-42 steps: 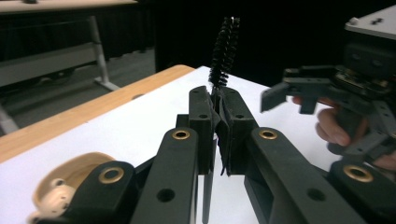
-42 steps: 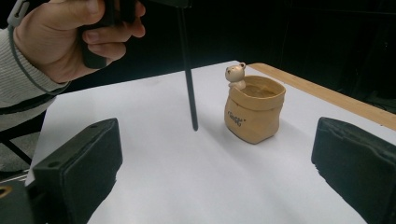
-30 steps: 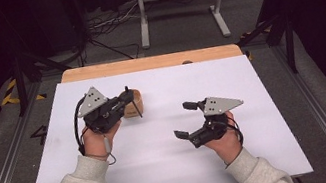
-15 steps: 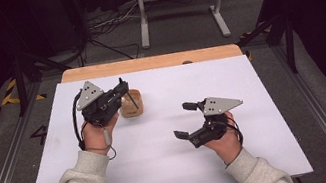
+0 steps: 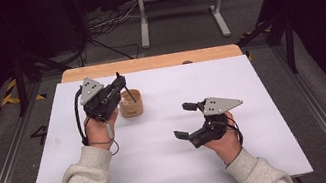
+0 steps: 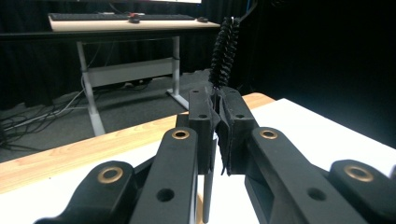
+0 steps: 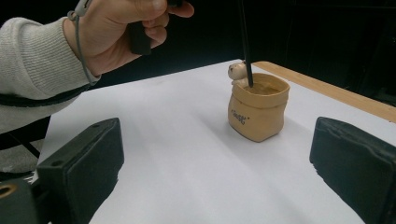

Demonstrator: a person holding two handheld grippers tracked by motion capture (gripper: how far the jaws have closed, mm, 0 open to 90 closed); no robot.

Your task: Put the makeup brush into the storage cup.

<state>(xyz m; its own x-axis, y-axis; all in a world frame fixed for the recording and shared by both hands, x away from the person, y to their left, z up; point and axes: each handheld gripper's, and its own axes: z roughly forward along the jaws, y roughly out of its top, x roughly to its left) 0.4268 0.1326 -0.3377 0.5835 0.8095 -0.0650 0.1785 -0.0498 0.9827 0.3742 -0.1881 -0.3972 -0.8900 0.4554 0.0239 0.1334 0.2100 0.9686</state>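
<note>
From the high view, I see my left gripper (image 5: pixel 117 87) held above the far left part of the white table (image 5: pixel 175 170), its jaws closed tight on a thin black brush (image 5: pixel 126 92) whose lower end reaches down into a small tan pot (image 5: pixel 131 103) shaped like a sack. My right gripper (image 5: pixel 187 120) waits well apart from the pot, near the middle of the table, with its jaws wide and nothing between them. I count one pot, one brush and two grippers on this table. In the left gripper view, the two jaws are pressed together on the brush's thin handle (image 6: pixel 208 186), and the bristle head (image 6: pixel 224 51) stands up beyond the jaw tips, so I hold the brush with the bristles upward. In the right gripper view, the two jaws stand far apart at the bottom corners, and between them, farther off, I see the pot (image 7: pixel 258 111) upright on the white surface, with a small animal figure (image 7: pixel 237 71) on its rim and the black handle (image 7: pixel 244 42) going straight down into its mouth; the left hand (image 7: pixel 126 32) hangs above it. I judge that the step in hand is putting the brush into the pot. The next move, I think, calls for lowering the handle until it rests on the bottom, then opening the left jaws slowly, so the light pot does not tip.
</note>
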